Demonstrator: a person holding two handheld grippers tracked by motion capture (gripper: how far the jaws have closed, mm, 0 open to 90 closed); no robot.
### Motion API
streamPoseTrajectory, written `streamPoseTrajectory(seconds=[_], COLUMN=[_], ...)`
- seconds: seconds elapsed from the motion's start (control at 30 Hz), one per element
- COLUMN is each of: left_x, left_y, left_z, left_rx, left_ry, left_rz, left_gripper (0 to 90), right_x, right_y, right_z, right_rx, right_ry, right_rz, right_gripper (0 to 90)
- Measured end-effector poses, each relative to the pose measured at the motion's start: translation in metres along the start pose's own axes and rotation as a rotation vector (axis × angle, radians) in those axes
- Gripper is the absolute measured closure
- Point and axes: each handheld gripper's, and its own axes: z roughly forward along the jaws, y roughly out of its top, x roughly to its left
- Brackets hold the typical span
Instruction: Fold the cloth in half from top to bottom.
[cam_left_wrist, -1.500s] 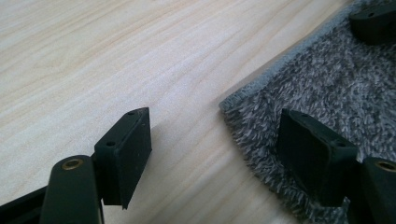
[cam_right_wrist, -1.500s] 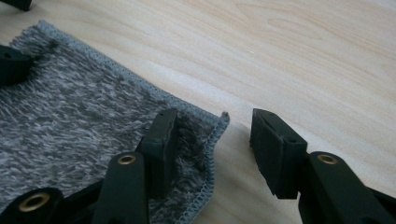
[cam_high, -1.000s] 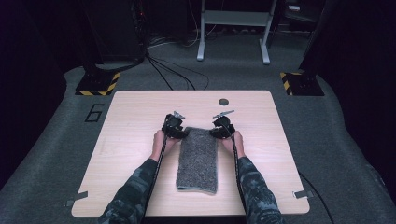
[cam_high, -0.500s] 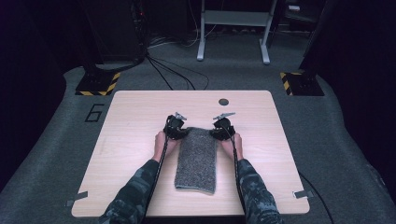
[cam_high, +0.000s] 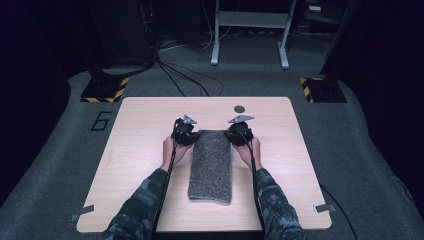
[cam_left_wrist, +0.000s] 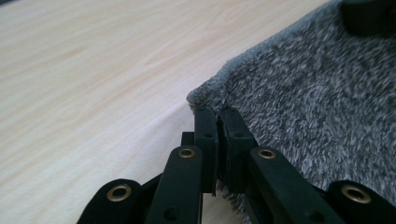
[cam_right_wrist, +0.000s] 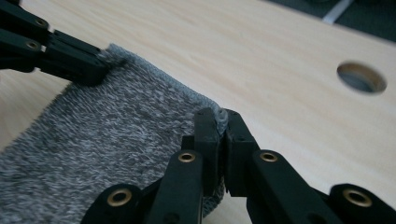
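Lying lengthwise down the middle of the table (cam_high: 140, 150), the folded grey towel (cam_high: 211, 167) now has both far corners pinched. The left gripper (cam_left_wrist: 218, 122) has just been closing its jaws, and they now clamp the towel's far left corner, with pile bunched between the black pads. The right gripper (cam_right_wrist: 217, 122) is likewise clenched on the far right corner, which in the right gripper view looks slightly lifted off the wood. With both corners secured, the next stage is probably raising the far edge, to fold it back or unfold the towel; which one cannot be told.

The towel is a thick, fuzzy, mottled grey terry, a long rectangle with a rounded fold at its near end and a narrow hemmed border. The table is pale wood-grain laminate with rounded corners and a round cable hole (cam_high: 240, 108) beyond the grippers.
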Motion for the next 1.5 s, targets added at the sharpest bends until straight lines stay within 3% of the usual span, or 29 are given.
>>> streamPoseTrajectory(seconds=[0.17,0.4,0.7,1.0,1.2,1.27,1.5], left_x=[0.001,0.003,0.005,-0.006,-0.014,-0.017,-0.022], left_y=[0.010,0.024,0.033,0.021,0.009,0.004,-0.017], left_z=[-0.014,-0.032,-0.060,-0.069,-0.072,-0.072,-0.069], left_rx=[-0.035,-0.065,-0.149,-0.160,-0.162,-0.165,-0.149], left_ry=[0.016,0.031,0.034,0.008,-0.020,-0.026,-0.058], left_rz=[0.012,0.037,0.045,0.061,0.077,0.085,0.095], left_gripper=[86.4,86.4,85.7,85.4,84.7,84.5,83.1], right_x=[0.004,0.006,0.011,0.019,0.024,0.025,0.032], right_y=[0.013,0.029,0.044,0.027,0.014,0.009,-0.010], right_z=[-0.010,-0.024,-0.044,-0.056,-0.061,-0.062,-0.063], right_rx=[-0.027,-0.084,-0.163,-0.175,-0.174,-0.183,-0.173], right_ry=[-0.024,-0.029,-0.019,0.019,0.030,0.037,0.062], right_rz=[-0.065,-0.097,-0.143,-0.179,-0.178,-0.200,-0.199], right_gripper=[86.4,86.5,86.4,86.3,86.3,86.3,86.3])
